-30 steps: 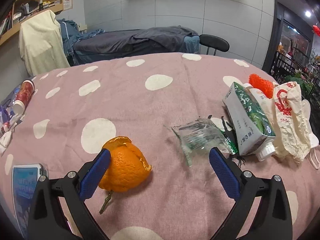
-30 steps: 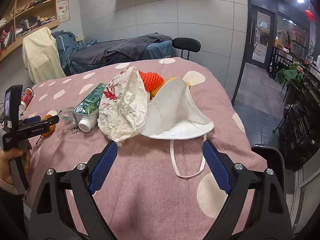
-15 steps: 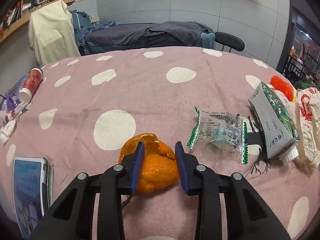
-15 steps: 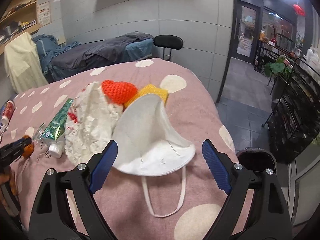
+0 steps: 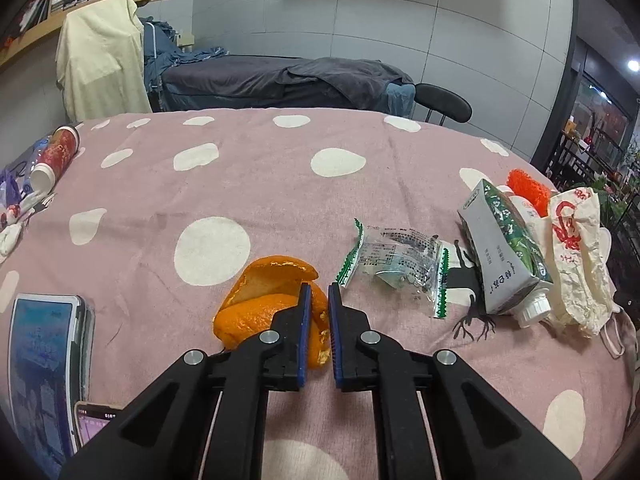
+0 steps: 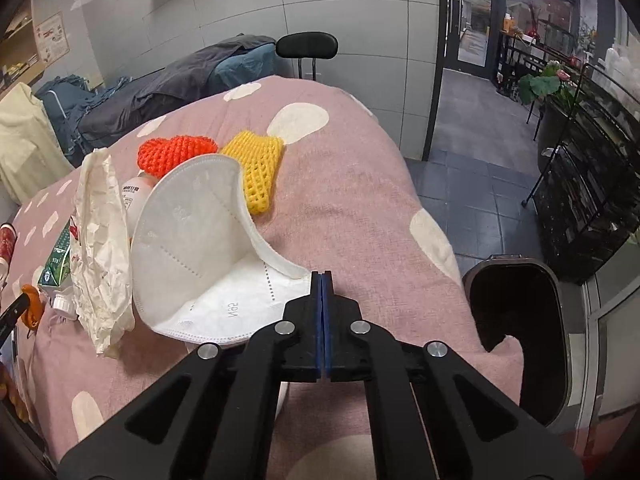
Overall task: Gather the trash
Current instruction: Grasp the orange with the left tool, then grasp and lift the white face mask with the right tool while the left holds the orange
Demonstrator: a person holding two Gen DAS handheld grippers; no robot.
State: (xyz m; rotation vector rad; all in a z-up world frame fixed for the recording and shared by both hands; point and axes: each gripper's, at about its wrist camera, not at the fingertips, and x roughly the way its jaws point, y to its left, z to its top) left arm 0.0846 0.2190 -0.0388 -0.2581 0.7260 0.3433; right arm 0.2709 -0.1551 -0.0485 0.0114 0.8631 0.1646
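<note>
An orange peel [image 5: 260, 304] lies on the pink dotted tablecloth [image 5: 248, 184], and my left gripper [image 5: 318, 292] is shut on its right flap, with peel showing between the blue pads. A white face mask [image 6: 200, 240] stands folded open in the right wrist view. My right gripper [image 6: 322, 280] has its pads pressed together at the mask's near right rim, pinching its edge. Its ear loop is hidden under the gripper. A clear wrapper [image 5: 396, 264], a green tube [image 5: 500, 248] and a crumpled paper bag [image 5: 576, 256] lie right of the peel.
A dark open bin [image 6: 520, 340] stands on the floor off the table's right edge. Red [image 6: 176, 152] and yellow foam nets [image 6: 258, 168] lie behind the mask. A tablet [image 5: 44, 368], a phone [image 5: 94, 424] and a red cup [image 5: 56, 156] sit at the left.
The left jaws went from wide open around the peel to shut on it. The right gripper moved forward and down onto the mask and its jaws snapped shut.
</note>
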